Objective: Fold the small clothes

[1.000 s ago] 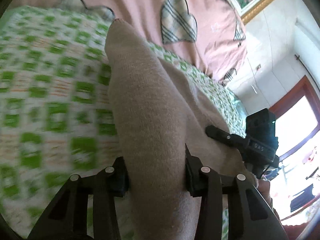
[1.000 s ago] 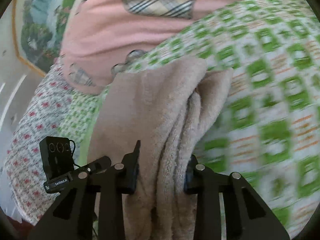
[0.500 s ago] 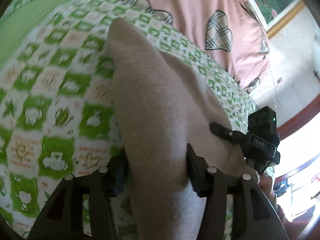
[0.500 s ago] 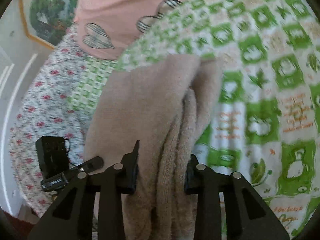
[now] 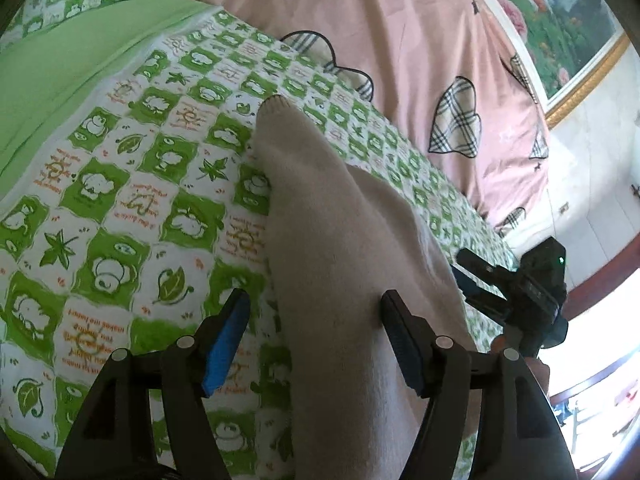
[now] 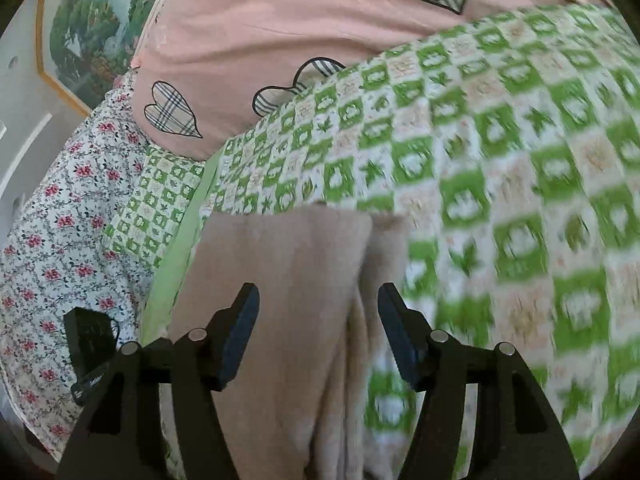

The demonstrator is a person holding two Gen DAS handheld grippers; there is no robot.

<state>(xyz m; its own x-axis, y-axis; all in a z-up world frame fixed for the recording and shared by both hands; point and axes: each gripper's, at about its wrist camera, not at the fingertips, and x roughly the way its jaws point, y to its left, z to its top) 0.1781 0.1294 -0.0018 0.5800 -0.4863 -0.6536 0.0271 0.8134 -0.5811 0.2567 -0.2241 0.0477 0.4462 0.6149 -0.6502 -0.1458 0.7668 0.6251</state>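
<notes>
While we look over one bed [image 5: 120, 184] in green-checked cover, one beige garment [image 5: 340, 280] lies folded on it between our two grippers: left gripper [image 5: 314, 332] and right gripper [image 6: 318, 322] both opening, pads off the cloth.

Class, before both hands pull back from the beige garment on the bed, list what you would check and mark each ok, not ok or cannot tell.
1. Left tongs opening, garment between them, blue pad clear: ok.
2. Right tongs opening, cloth between, not pinched: ok.
3. Garment resting on green checked quilt: ok.
4. Layers aligned: not ok, an edge juts out beside the top fold.
5. Near end flat: cannot tell.
</notes>
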